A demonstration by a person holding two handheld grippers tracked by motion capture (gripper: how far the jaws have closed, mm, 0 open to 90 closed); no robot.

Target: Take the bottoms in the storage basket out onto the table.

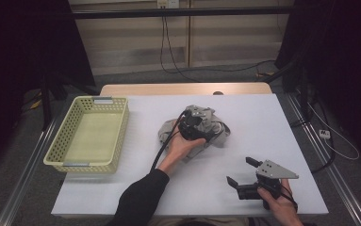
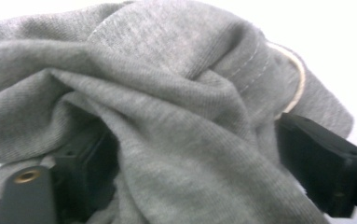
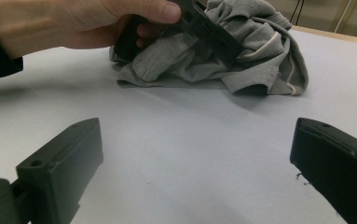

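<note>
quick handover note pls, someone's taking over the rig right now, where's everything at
Left gripper: down in the crumpled grey garment at the middle of the white table. Its fingers stand wide with cloth bunched between them; no firm pinch shows.
Right gripper: open and empty, held over the near right of the table, pointed toward the garment, fingers apart.
Yellow basket: at the left of the table, nothing in it.
Done: garment reached by the left gripper.
Left: probably get a proper grip on the garment and deal with it, perhaps into the basket.
</note>
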